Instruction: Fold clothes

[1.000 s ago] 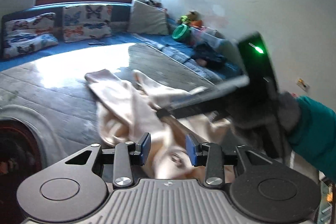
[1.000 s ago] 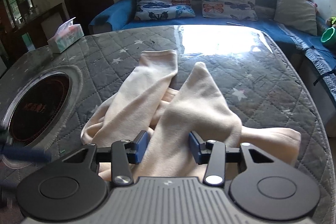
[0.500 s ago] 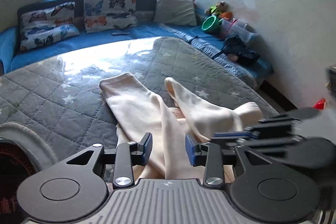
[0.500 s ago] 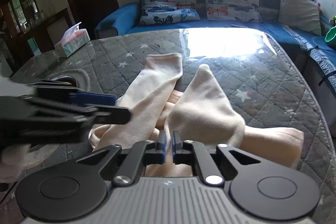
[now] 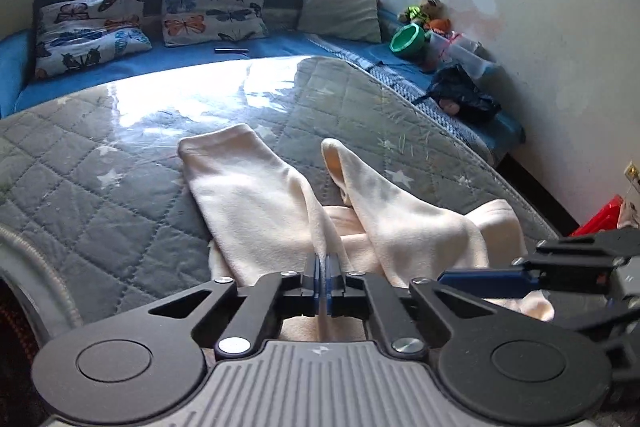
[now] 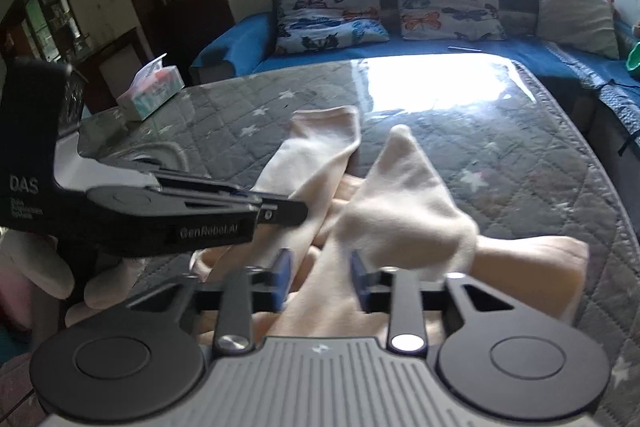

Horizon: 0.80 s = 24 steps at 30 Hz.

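The cream garment (image 5: 260, 203) lies bunched near the tabletop's (image 5: 100, 163) near edge, its two sleeves reaching lengthwise toward the far edge. The step looks like gathering hold. The left gripper (image 5: 322, 269) has just closed, pinching a fabric ridge. The right gripper (image 6: 320, 273) has just been opening, spread around cloth; next it probably must clamp.

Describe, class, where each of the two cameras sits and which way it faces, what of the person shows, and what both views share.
Left wrist: sits behind the left tool, facing the cream garment and sofa; right tool enters at right.
Right wrist: sits behind the right tool, facing the same garment, sofa and door; left tool and a gloved hand at left.
Shared: garment, quilted table, butterfly cushions.
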Available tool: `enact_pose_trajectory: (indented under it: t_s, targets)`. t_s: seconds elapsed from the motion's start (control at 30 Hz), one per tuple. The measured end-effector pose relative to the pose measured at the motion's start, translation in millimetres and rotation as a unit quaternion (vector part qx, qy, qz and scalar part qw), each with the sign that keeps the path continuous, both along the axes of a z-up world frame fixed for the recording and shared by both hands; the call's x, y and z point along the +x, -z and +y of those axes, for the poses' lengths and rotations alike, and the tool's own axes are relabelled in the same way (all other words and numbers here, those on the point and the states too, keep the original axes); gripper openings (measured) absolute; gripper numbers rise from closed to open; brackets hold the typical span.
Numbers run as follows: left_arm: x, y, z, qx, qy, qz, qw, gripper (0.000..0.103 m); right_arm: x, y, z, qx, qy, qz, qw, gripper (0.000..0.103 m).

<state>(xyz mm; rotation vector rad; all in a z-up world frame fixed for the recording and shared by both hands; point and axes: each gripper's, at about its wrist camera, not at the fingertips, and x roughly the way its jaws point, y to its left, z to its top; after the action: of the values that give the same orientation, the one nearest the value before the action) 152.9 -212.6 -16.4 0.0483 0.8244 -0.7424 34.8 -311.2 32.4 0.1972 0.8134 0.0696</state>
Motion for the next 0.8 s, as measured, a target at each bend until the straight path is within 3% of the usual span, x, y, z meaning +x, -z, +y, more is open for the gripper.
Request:
enact_pose_trajectory:
  t_s: [0.13,0.23,0.33,0.8]
  targets:
    - [-8,-11,13,-0.009,-0.017,-0.012,0.9997,0.003,1,7,9,0.001,-0.011,0.009,1.0,0.032]
    - [-13,-19,26,-0.019,-0.032,-0.015,0.9992,0.003,-2,10,12,-0.02,-0.008,0.016,1.0,0.013]
    - [-22,-27,42,-0.025,-0.048,-0.025,0.9982,0.002,-11,6,8,-0.03,0.004,0.009,1.0,0.005]
    - [-91,-55,133,-0.037,-0.124,-0.06,0.9897,0.002,-91,-40,-33,-0.069,0.073,-0.052,0.994,0.002]
